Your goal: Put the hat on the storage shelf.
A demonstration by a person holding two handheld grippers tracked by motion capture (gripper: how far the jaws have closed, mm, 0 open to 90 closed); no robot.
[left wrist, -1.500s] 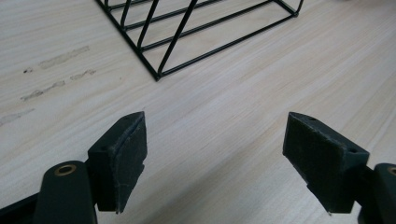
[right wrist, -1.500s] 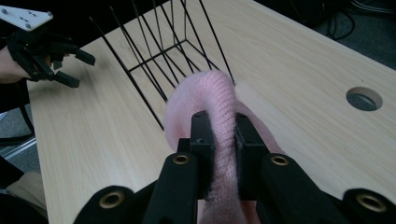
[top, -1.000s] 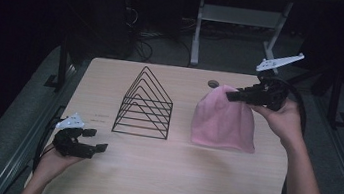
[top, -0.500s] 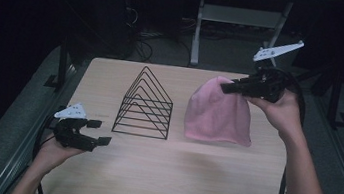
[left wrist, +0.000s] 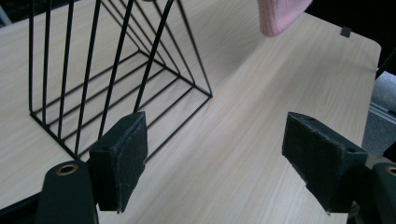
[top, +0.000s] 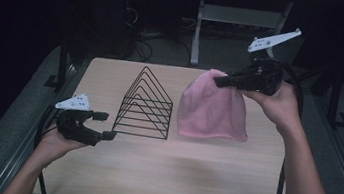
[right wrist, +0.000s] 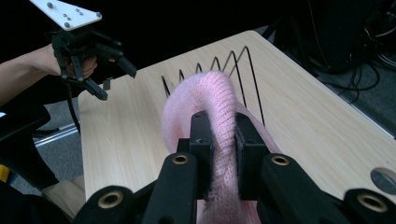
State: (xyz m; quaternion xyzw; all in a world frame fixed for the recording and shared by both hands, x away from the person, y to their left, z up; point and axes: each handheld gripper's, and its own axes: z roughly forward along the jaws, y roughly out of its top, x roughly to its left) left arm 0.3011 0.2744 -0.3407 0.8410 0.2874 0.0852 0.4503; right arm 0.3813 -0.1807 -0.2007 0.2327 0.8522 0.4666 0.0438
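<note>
Item: pink knit hat, crown pinched in right claw, hem at the bench's far right. Left claw agape, empty. Risk: knit slipping free; hem snagging wire rack.

Pink knitted hat hangs by its crown, opening downward.

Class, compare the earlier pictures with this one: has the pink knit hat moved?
Yes. The pink knit hat, pinched by the right tool, has lifted and shifted left toward the fixed wire rack.
</note>
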